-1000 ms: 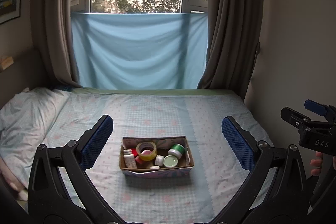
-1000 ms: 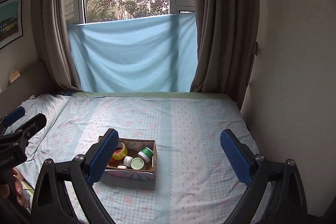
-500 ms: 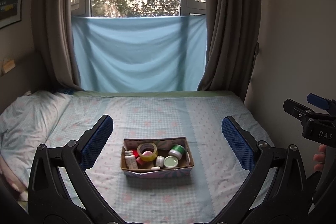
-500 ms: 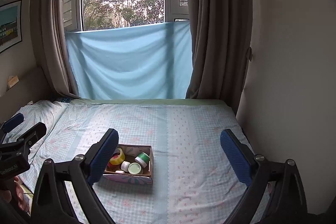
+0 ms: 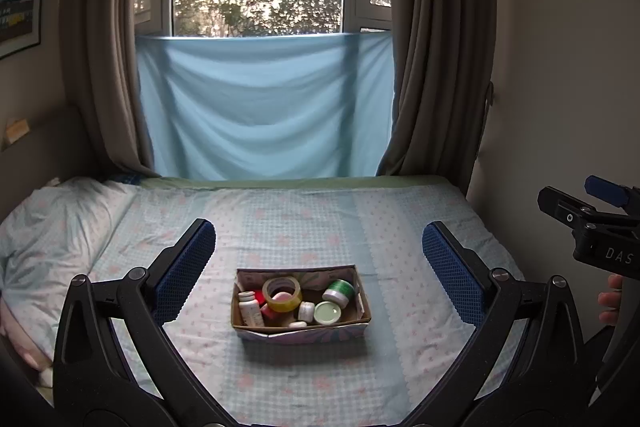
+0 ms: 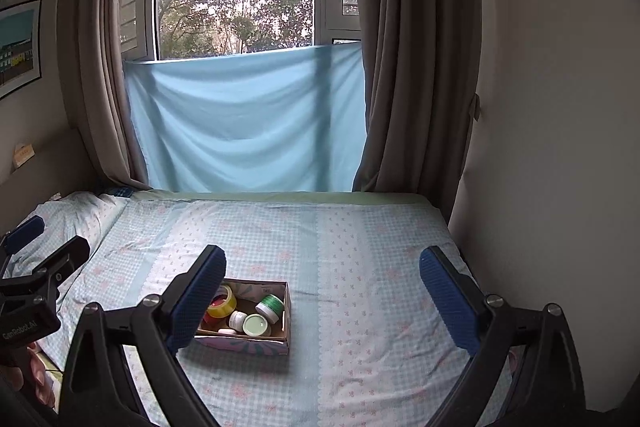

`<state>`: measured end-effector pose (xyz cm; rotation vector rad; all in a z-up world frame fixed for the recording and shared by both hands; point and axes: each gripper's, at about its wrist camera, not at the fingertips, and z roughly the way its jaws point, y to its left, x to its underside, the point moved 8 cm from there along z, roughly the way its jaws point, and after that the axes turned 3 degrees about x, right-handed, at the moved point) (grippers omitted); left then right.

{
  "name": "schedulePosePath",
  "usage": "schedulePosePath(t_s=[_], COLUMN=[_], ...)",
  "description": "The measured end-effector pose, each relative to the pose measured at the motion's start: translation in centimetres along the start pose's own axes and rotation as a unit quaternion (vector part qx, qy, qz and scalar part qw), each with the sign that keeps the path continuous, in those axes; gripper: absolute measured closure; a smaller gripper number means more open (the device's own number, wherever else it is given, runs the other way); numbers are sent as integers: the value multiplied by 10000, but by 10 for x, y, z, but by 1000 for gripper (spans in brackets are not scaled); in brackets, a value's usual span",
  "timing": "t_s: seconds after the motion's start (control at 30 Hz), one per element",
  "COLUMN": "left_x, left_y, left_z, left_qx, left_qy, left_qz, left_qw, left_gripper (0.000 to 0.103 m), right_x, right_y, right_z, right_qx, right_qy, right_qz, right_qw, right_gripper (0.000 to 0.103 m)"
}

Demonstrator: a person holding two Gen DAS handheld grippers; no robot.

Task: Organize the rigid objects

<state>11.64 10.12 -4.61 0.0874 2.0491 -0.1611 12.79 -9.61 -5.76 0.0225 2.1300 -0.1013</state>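
1. My left gripper [image 5: 318, 269] hangs above the bed [image 5: 400, 227] with its jaws spread wide and nothing between them; the cardboard box [image 5: 301, 334] lies straight ahead of it.
2. My right gripper [image 6: 322, 291] is just as wide open and empty, and it points to the right of the box [image 6: 286, 311], over bare sheet.
3. Over the last second both views have lifted and drawn away a little: the box now sits lower in each view, and in the right one it is smaller.
4. Inside the box I see a yellow tape roll [image 5: 282, 294], a white bottle [image 5: 250, 313] left of it, something red between them, a green-lidded jar [image 5: 339, 291], a pale green round lid [image 5: 328, 312] and a small white jar [image 5: 306, 310].
5. Nothing lies loose on the sheet around the box, so I judge the gathering done, or else an unpacking not yet begun; I cannot tell which.
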Motion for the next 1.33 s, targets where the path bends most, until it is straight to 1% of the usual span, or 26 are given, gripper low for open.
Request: schedulePosePath(t_s=[0.6, 0.8, 0.9, 1.0, 1.33], left_x=[-1, -2, -4, -7, -9], left_y=[-5, -2, 1, 1, 4], left_z=[2, 6, 3, 0, 2], left_qx=[39, 105, -54, -133, -17], left_qy=[13, 48, -58, -165, -290], left_qz=[51, -103, -50, 20, -1], left_qw=[10000, 9999, 10000, 9998, 9996], left_gripper=[0, 0, 0, 0, 0], right_x=[1, 0, -1, -1, 0], right_y=[-5, -5, -5, -5, 4], right_z=[-2, -3, -4, -4, 0], right_qx=[6, 20, 45, 46, 31], right_qy=[4, -5, -16, -24, -9], right_qz=[45, 50, 55, 58, 42], right_qw=[10000, 10000, 10000, 10000, 10000], right_gripper=[6, 6, 6, 6, 6])
